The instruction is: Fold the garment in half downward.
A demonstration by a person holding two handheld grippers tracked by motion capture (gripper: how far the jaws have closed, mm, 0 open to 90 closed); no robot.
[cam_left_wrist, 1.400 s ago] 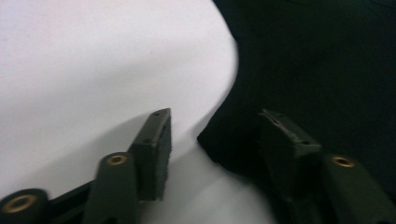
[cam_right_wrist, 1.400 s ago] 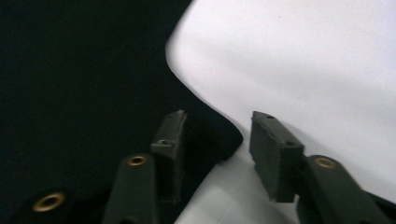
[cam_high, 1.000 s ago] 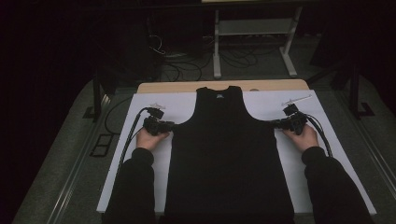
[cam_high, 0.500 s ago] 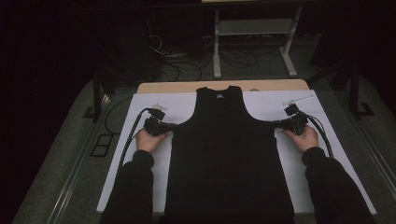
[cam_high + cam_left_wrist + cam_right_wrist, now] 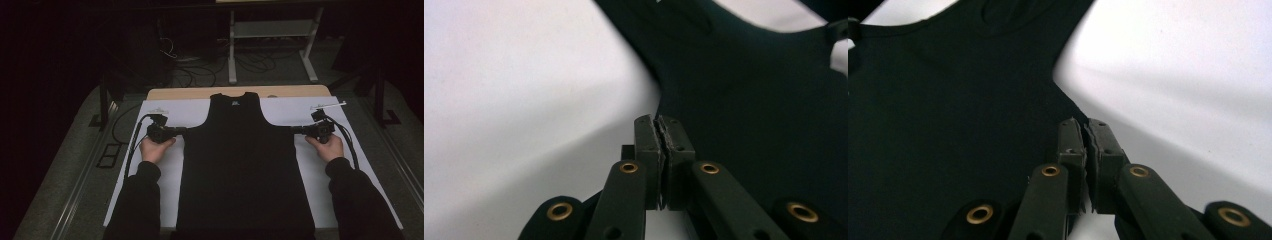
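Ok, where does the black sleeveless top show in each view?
High view: the black sleeveless top lies flat at centre on the white sheet.
Left gripper view: upper right, its armhole edge at the shut jaws.
Right gripper view: left and centre, its edge at the shut jaws.
Shared landmark: the white sheet.

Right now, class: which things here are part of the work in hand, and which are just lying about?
Part of the work:
- black tank top, laid flat
- left claw, shut on its side edge
- right claw, shut on the opposite edge
- white sheet beneath

Lying about:
- metal stand beyond the table
- floor cables
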